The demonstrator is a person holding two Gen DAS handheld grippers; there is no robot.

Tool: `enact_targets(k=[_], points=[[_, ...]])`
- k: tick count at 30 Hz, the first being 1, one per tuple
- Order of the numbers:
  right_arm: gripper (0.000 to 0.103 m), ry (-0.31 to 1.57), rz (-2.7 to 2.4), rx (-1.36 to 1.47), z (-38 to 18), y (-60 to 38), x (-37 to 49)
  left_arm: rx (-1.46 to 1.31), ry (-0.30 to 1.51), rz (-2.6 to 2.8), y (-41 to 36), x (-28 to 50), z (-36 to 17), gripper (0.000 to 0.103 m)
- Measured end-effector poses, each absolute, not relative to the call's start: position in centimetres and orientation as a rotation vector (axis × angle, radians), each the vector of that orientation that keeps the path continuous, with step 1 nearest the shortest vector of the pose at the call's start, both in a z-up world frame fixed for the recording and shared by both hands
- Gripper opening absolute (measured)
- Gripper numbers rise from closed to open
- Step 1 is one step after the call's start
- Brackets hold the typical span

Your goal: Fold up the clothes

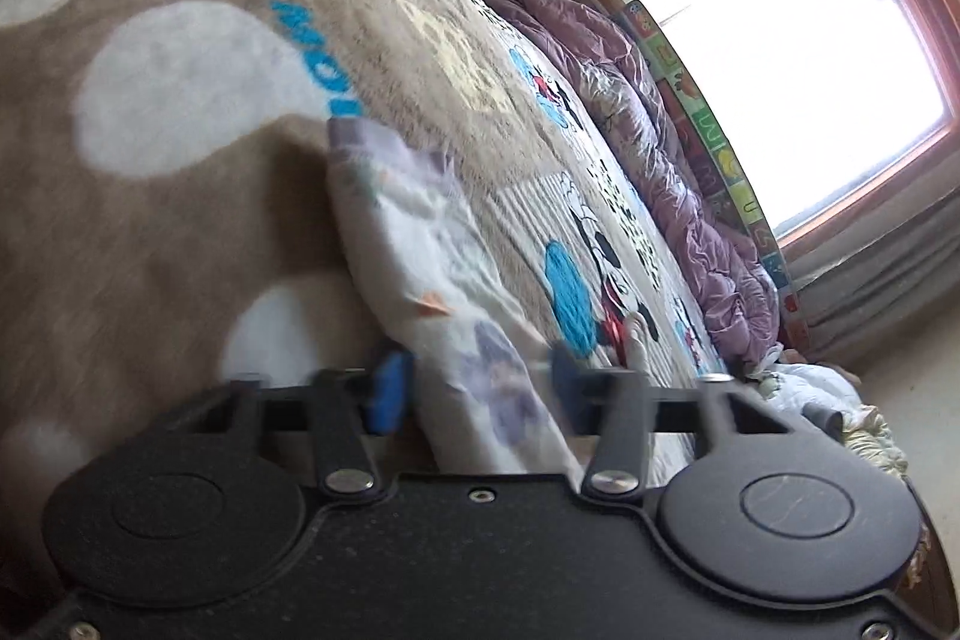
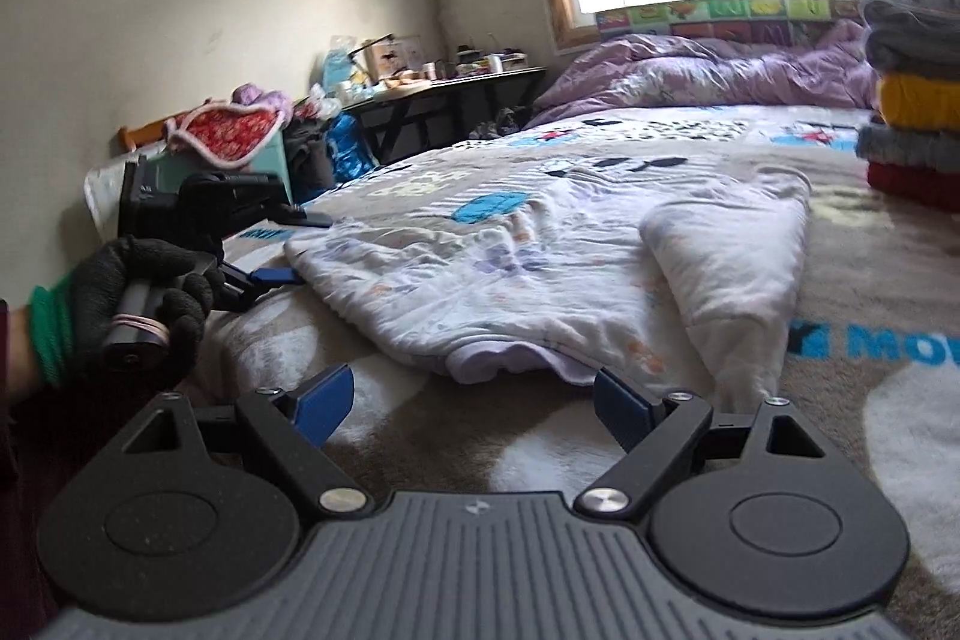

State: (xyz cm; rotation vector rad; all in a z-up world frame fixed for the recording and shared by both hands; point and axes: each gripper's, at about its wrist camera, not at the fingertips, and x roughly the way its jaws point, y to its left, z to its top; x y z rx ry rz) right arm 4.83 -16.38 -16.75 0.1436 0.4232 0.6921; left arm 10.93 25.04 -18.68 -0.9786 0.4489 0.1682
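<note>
A white printed garment (image 2: 510, 280) lies partly folded on the Mickey Mouse blanket (image 2: 870, 280), one sleeve folded over at its right (image 2: 732, 268). My right gripper (image 2: 474, 403) is open, its blue pads either side of the garment's near hem, just short of it. My left gripper (image 2: 282, 250), held by a gloved hand, is at the garment's left edge. In the left wrist view the left gripper (image 1: 477, 388) is open with the garment's edge (image 1: 432, 268) between its blue pads.
A stack of folded clothes (image 2: 912, 118) stands at the right on the bed. A purple quilt (image 2: 690, 76) lies along the window side. A cluttered desk (image 2: 444, 82) and a basket (image 2: 228, 130) stand beyond the bed's left.
</note>
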Motion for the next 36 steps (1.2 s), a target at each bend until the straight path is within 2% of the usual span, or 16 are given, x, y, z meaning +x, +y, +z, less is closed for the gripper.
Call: enact_targets(k=[1,3,8,13,19,28,36], points=[[0.086,0.423,0.687,0.165,-16.8,-16.7,5.0,-0.983,0.444,0.166,25.0,11.1,-18.7,0.018],[0.086,0.423,0.677,0.207,-16.8,-17.4,5.3,-0.961,0.422,0.157,24.6,11.0,-18.3,0.009],[0.086,0.422,0.652,0.313,-16.9,-19.0,6.1,-0.815,0.382,0.109,21.6,10.6,-15.7,0.008],[0.085,0.400,0.633,0.415,-16.9,-20.6,7.0,-0.554,0.320,0.031,16.6,10.5,-12.4,0.008],[0.085,0.360,0.625,0.532,-16.7,-22.6,7.8,-0.359,0.280,-0.087,10.8,10.3,-10.9,0.008],[0.085,0.328,0.635,0.703,-17.2,-24.7,9.0,-0.044,0.270,-0.262,1.1,10.4,-11.1,0.008],[0.086,0.323,0.608,0.906,-18.8,-27.3,10.5,0.228,0.279,-0.385,-6.1,10.9,-13.6,0.008]])
